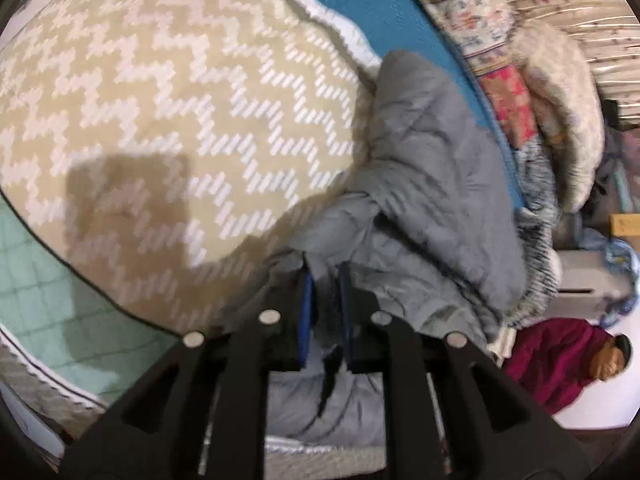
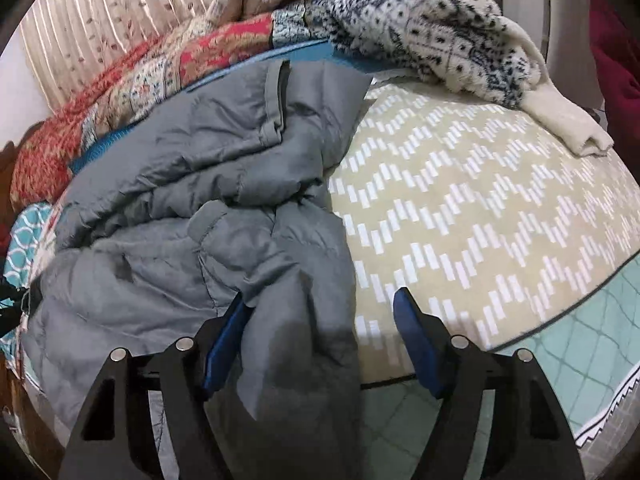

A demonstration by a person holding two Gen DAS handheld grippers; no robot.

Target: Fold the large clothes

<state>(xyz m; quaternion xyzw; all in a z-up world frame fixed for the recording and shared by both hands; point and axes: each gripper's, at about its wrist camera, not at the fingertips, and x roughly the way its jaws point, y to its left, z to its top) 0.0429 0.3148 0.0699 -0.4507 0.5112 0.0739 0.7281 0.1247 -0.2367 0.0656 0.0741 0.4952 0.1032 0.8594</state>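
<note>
A grey padded jacket point(image 1: 424, 184) lies crumpled on a beige blanket with a white zigzag pattern point(image 1: 160, 100). My left gripper point(image 1: 326, 276) is shut on a fold of the jacket, with grey cloth pinched between its blue pads. In the right wrist view the jacket point(image 2: 192, 184) covers the left half of the beige blanket point(image 2: 480, 220). My right gripper point(image 2: 320, 300) stands open over the jacket's near edge. A flap of grey cloth runs between its jaws beside the left pad, while the right pad point(image 2: 416, 332) hangs free above the blanket.
A fleecy white and navy patterned sweater point(image 2: 432, 28) lies at the blanket's far side, beside a red patchwork quilt point(image 2: 140, 76) and a teal sheet point(image 1: 380, 8). A mint quilted cover point(image 2: 600, 320) borders the blanket. A person in maroon point(image 1: 560, 360) is low at the right.
</note>
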